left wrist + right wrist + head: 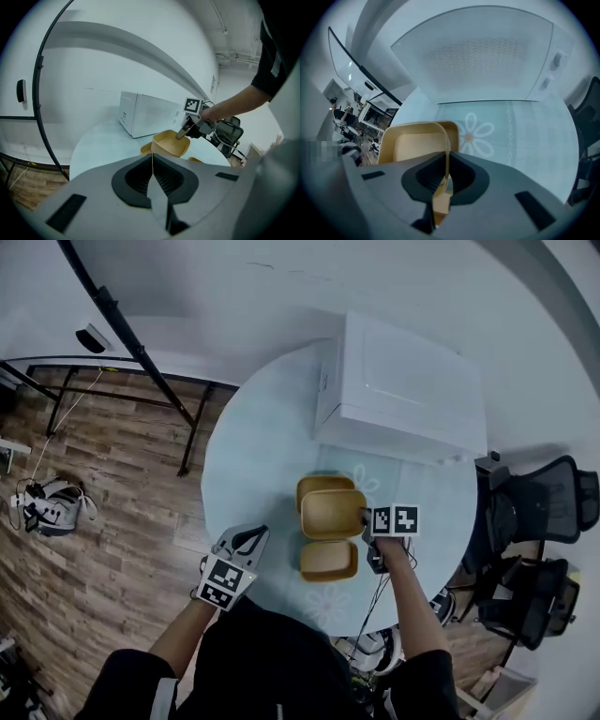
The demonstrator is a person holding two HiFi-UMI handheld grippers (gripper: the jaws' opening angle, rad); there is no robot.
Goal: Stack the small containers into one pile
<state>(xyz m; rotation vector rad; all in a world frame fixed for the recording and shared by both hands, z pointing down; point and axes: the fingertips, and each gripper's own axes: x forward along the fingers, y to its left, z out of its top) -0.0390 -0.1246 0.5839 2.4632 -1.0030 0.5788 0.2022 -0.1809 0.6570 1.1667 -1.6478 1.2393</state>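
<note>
Right gripper view, unlike head view, shows jaws pinching container [412,145].

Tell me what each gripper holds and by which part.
Right gripper pinches the lifted yellow container by its side wall; left gripper holds nothing.

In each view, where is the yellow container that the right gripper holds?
Head view: yellow container at the centre, middle of three, beside the right gripper.
Left gripper view: container just right of centre, before the white microwave.
Right gripper view: container lower left, its wall between the shut jaws.
Shared landmark: the white microwave, behind the container in every view.
</note>
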